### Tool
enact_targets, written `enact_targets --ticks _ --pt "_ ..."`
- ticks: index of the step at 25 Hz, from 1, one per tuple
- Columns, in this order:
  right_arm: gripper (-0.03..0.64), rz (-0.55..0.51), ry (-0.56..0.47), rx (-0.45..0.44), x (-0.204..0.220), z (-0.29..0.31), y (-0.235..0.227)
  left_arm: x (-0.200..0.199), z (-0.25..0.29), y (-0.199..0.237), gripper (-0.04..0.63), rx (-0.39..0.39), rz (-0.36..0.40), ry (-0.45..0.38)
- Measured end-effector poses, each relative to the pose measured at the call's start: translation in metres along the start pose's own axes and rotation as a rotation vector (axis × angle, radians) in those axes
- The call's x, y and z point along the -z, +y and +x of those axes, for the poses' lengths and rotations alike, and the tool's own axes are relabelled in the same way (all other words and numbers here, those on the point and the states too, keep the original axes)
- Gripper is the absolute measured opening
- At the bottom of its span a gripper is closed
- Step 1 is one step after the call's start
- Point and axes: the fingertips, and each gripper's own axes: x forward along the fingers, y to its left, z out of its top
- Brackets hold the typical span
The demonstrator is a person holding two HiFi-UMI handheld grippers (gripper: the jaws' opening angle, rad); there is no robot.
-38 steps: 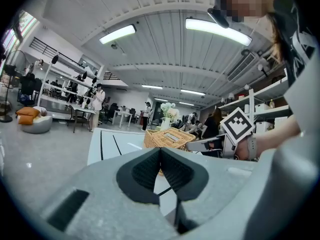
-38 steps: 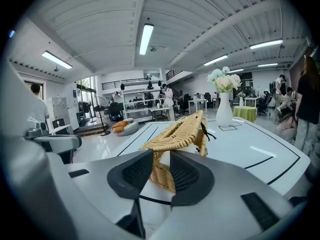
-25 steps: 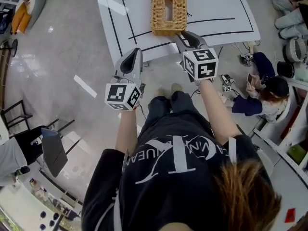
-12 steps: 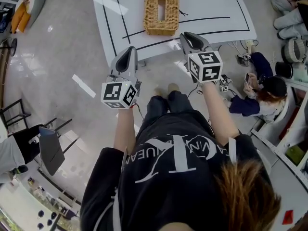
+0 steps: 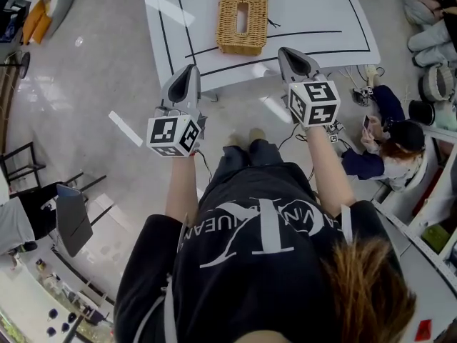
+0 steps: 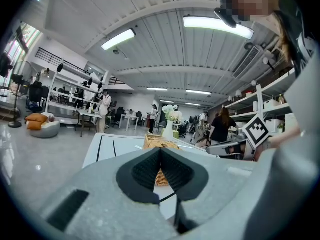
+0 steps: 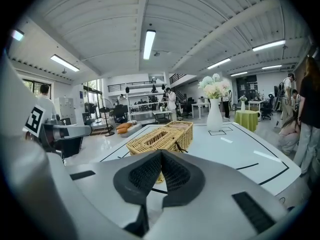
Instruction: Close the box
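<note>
A woven wicker box [image 5: 243,16] with a rectangular slot in its top stands near the front edge of the white table [image 5: 314,6]. It also shows beyond the jaws as the wicker box [image 6: 156,142] and the wicker box [image 7: 160,136]. My left gripper [image 5: 187,73] hovers over the floor just short of the table edge, left of the box, its pads pressed together on nothing. My right gripper [image 5: 293,54] hangs at the table's front edge, right of the box and apart from it. Its jaws are closing, the pads meet, and nothing is between them.
Black tape lines cross the table. A white vase of flowers [image 7: 214,115] stands at its far end. A person [image 5: 389,138] sits on the floor at the right beside shelves. A dark chair [image 5: 71,220] stands at the left, and more tables and people fill the room beyond.
Both grippers have drawn back a little from the table. The right one has drifted right, away from the box's front corner.
</note>
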Motion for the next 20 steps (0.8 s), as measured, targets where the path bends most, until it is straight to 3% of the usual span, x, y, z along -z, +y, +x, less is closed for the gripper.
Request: enact_targets --ticks 8,20 --pt "-0.002 -0.022 -0.072 0.01 -0.023 -0.013 -0.004 -0.015 -0.006 0.016 0.008 -0.048 0.011 -0.021" --pt "-0.002 -0.031 -0.165 0.017 -0.048 -0.033 -0.018 -0.042 -0.008 0.02 0.008 -0.062 0.042 -0.08"
